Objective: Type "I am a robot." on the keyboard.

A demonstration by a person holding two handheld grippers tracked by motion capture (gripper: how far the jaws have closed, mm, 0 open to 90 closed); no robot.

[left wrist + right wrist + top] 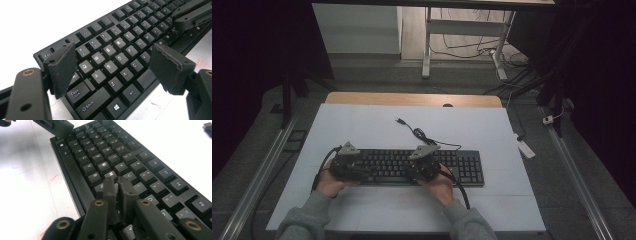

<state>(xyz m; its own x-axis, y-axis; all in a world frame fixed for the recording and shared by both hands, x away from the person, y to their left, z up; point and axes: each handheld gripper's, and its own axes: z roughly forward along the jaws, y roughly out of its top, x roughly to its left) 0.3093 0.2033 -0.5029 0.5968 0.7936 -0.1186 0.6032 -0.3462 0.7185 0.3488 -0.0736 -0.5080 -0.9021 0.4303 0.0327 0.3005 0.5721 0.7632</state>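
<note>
Hovering over the left end of the flat black plastic keyboard (422, 167), the left gripper (117, 62) has its jaws released and spread wide, one foam pad (62, 67) above the Tab and Caps Lock side and the other over the front edge near the space bar, with the letter keys showing between them. Nothing is between the pads but air. The keyboard lies square on the near half of the white tabletop (362, 130), close to the person's hands.

Further right, the right gripper (117, 187) points down at the middle of the letter rows, its jaws nearly clenched with only a thin slit left and nothing in it; the tips sit over the keys around H and J. I cannot tell whether they touch a key.

Risks, as I judge them: the narrow paired tips could land across two keys and press both, or slip off a keycap edge. The wide left jaws could brush neighbouring keys if they drop.

At the right, the keyboard's thin black cable (419, 132) snakes loose behind, its plug unconnected. Beyond the tabletop is dim grey floor, white desk legs and trailing wires.
</note>
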